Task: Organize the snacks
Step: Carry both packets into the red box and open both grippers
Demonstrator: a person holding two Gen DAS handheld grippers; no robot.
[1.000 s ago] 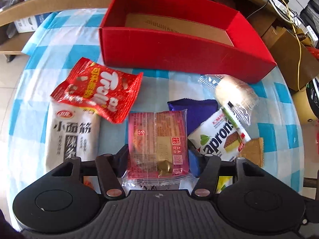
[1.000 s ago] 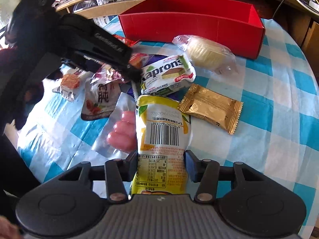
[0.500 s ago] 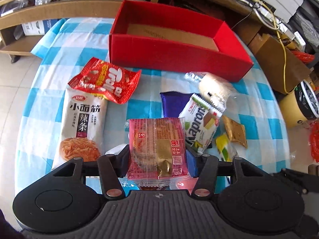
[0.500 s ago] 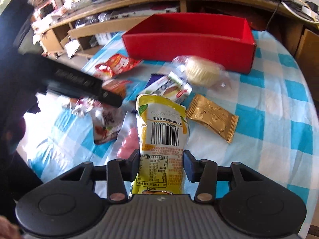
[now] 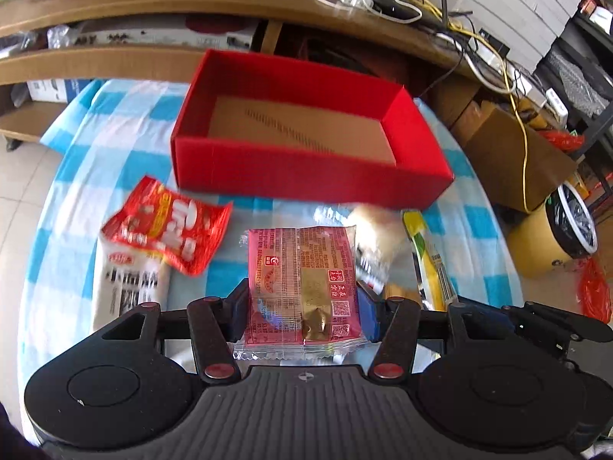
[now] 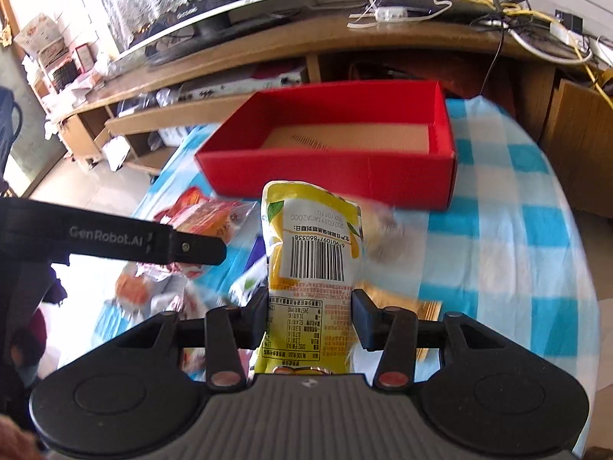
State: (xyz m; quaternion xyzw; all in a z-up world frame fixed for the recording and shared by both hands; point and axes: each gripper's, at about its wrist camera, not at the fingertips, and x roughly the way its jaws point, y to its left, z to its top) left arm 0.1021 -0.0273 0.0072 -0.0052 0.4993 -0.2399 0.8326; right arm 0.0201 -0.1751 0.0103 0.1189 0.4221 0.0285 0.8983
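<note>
My left fingers (image 5: 245, 306) pinch a pink packet (image 5: 302, 287), my right fingers (image 6: 362, 316) a yellow pouch (image 6: 310, 264). The red box (image 5: 306, 176) sits open beyond both; loose snacks (image 5: 168, 226) litter the tabletop (image 5: 76, 176) beneath.

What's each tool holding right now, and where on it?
Left tool clamps the pink snack packet by its side edges, near the lower end. Right tool grips the yellow pouch across its lower half.

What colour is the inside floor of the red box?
Plain cardboard brown; the red box shows it best in the left wrist view.
</note>
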